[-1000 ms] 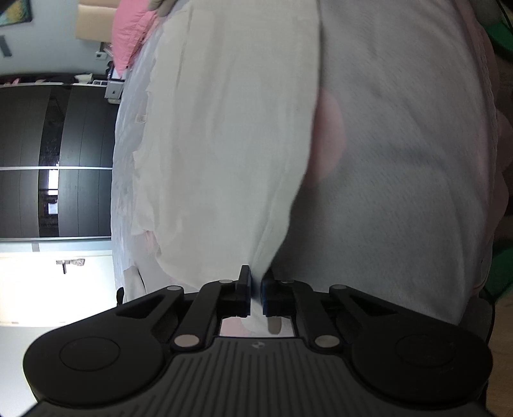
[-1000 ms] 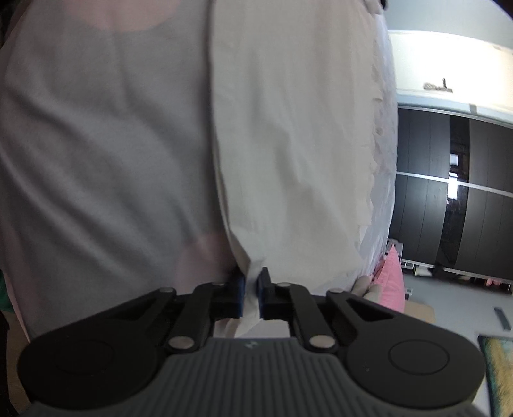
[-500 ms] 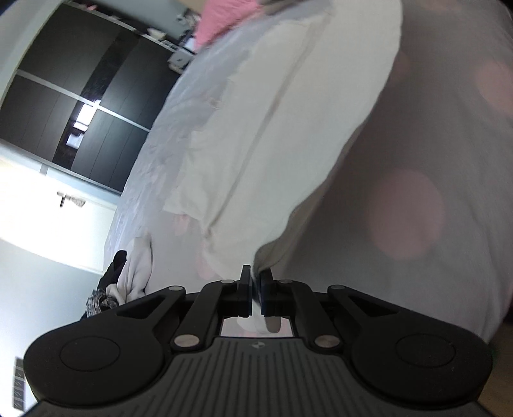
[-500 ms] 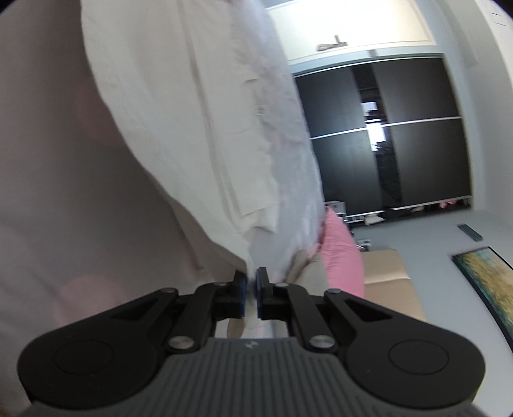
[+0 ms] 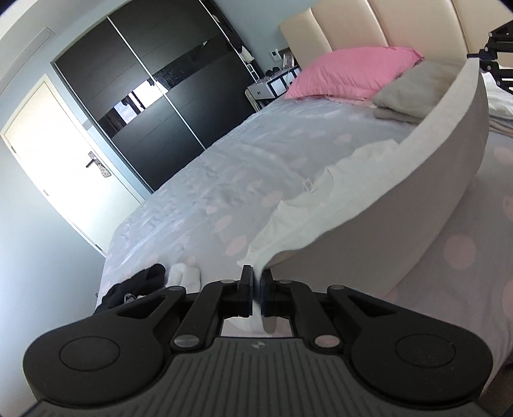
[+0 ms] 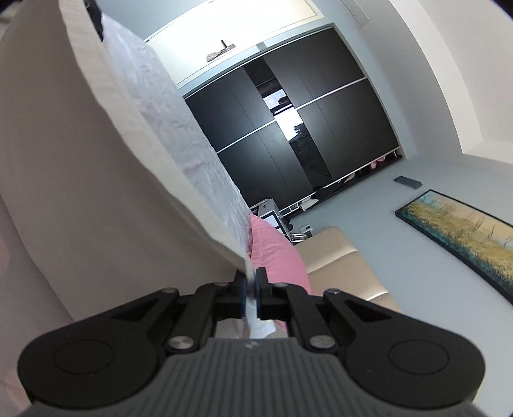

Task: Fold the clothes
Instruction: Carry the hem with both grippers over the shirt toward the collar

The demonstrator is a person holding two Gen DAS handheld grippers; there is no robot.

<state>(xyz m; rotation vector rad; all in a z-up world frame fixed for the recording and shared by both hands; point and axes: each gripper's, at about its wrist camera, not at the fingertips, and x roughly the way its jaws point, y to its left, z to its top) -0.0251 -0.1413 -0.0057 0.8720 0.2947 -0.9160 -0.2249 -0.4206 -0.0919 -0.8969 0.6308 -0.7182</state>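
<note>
A cream white garment [image 5: 400, 192] lies partly on the bed, its near edge lifted in a taut band between my two grippers. My left gripper [image 5: 256, 279] is shut on one corner of it. My right gripper [image 6: 251, 280] is shut on the other corner, with the cloth [image 6: 80, 160] rising up and away to the left. The right gripper [image 5: 495, 48] shows at the top right edge of the left wrist view. The lower layers of the garment [image 5: 320, 205] rest crumpled on the bedsheet.
The bed [image 5: 224, 179] has a pale sheet with pink dots. A pink pillow [image 5: 349, 73], a grey folded item [image 5: 413, 93] and a beige headboard [image 5: 384, 22] are at its head. Dark clothes [image 5: 134, 285] and white socks [image 5: 184, 276] lie at the near corner. Black wardrobe doors [image 6: 304, 128] stand beyond.
Both grippers have lifted and tilted up with the garment's edge held. The view has swung from looking down at the cloth to looking across the bed and room.
</note>
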